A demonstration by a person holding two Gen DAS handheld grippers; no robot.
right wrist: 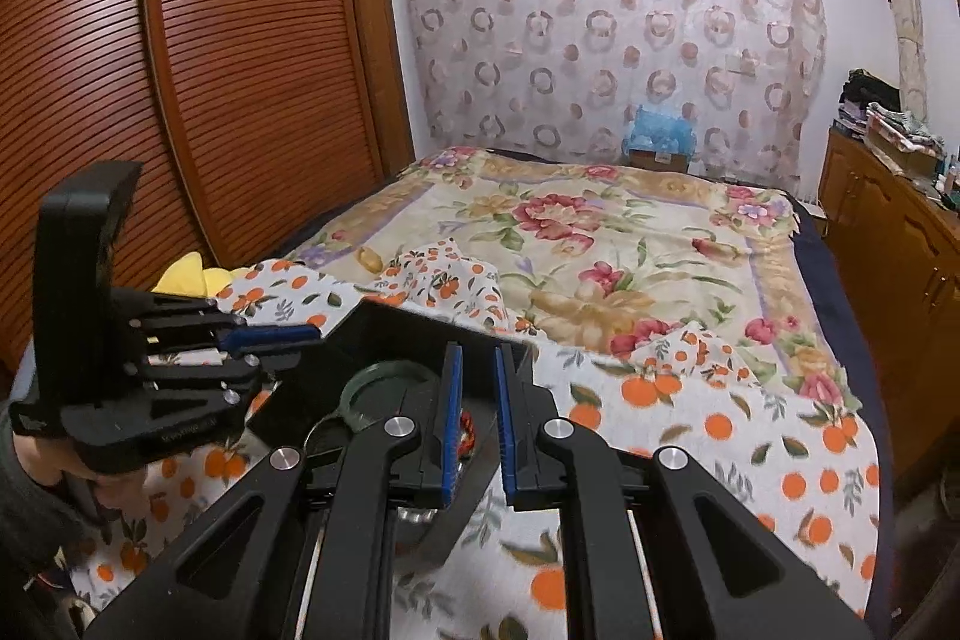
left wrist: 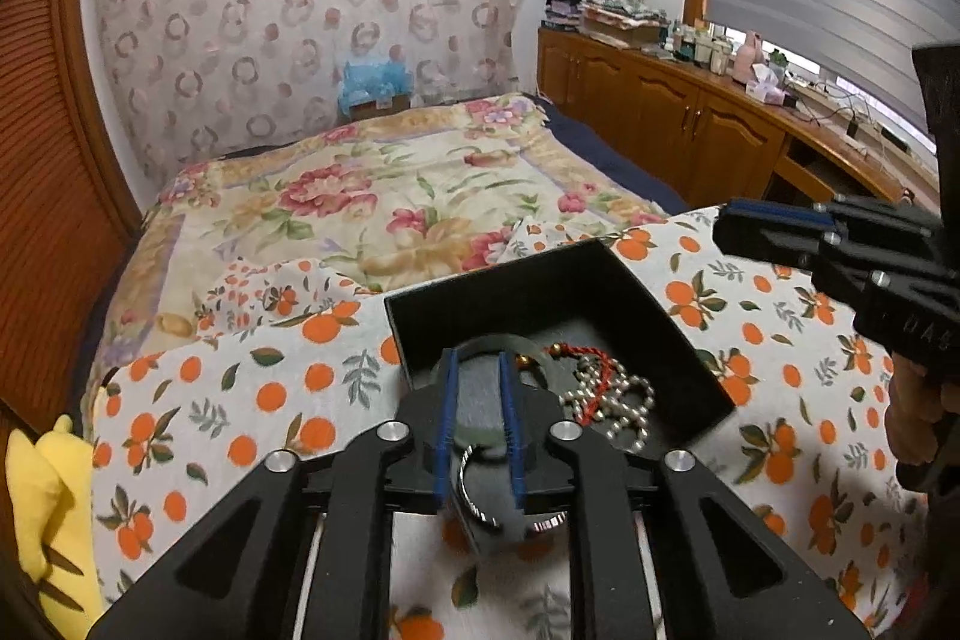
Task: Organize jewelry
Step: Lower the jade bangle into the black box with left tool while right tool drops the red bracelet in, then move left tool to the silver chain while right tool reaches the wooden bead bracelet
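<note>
Left wrist view: left gripper w/ pads slightly apart, grasping nothing, above green bangle & bead necklace in black box. Right wrist view hides beads; right gripper nearly closed, empty.

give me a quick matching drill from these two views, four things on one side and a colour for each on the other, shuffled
Things:
1. open box
2. bangle
3. pearl beads
4. soft toy

Colours:
a. yellow
b. white
c. black
d. dark green

Pairs: 1-c, 2-d, 3-b, 4-a
</note>
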